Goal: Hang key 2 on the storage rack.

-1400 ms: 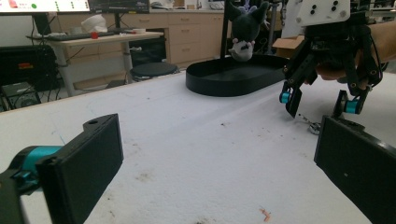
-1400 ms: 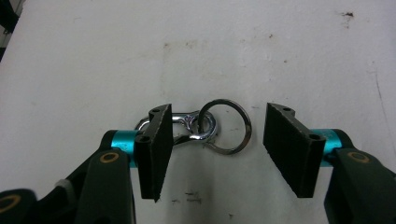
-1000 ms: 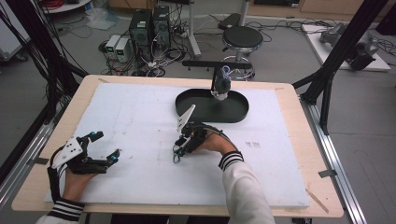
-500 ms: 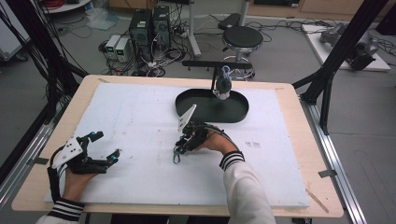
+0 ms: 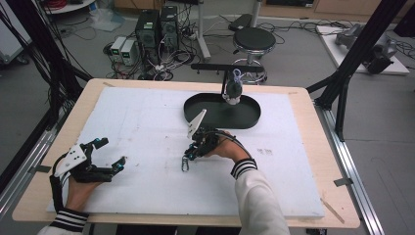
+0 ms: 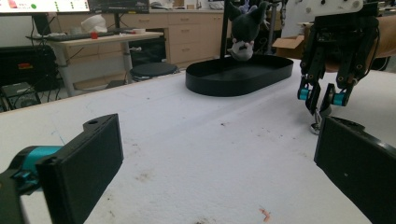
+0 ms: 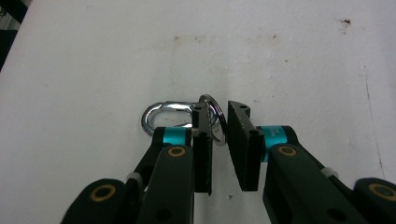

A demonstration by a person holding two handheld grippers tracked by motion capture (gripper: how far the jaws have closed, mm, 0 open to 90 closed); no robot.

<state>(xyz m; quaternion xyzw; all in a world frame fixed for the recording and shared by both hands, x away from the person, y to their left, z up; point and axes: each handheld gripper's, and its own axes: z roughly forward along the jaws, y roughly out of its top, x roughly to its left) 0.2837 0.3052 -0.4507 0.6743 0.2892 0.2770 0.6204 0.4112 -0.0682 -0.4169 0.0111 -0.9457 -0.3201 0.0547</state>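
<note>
Compared with the picture from half a second ago, almost nothing differs: both hands stay in the same places on the white mat (image 5: 147,127), and the small metal clip (image 5: 185,164) lies at the same spot as before.

The right gripper (image 5: 192,155) is held low over the middle of the bench (image 5: 313,147), with the forearm in a white sleeve (image 5: 259,200) coming in from the bottom edge. It points down and toward the person's left, with its grey plate tilted up behind it. In the right gripper view its fingers (image 7: 201,149) stand a little apart, with a narrow gap between them. A silver ring (image 7: 217,119) sits in this gap, and it seems to touch the left finger, but the view is too tight to be sure it is clamped. The ring joins the shiny clip (image 7: 161,116), which lies flat on the mat just in front of the fingers.

The left gripper (image 5: 110,154) rests near the front left corner of the mat, well apart from the clip. Its hand (image 5: 80,188) lies on the mat and its fingers (image 6: 81,163) are wide apart, holding nothing.

Behind the right gripper is a black oval tray (image 5: 249,117), and a small dark plush toy (image 5: 233,90) hangs over it from a black bar (image 5: 220,67).
</note>
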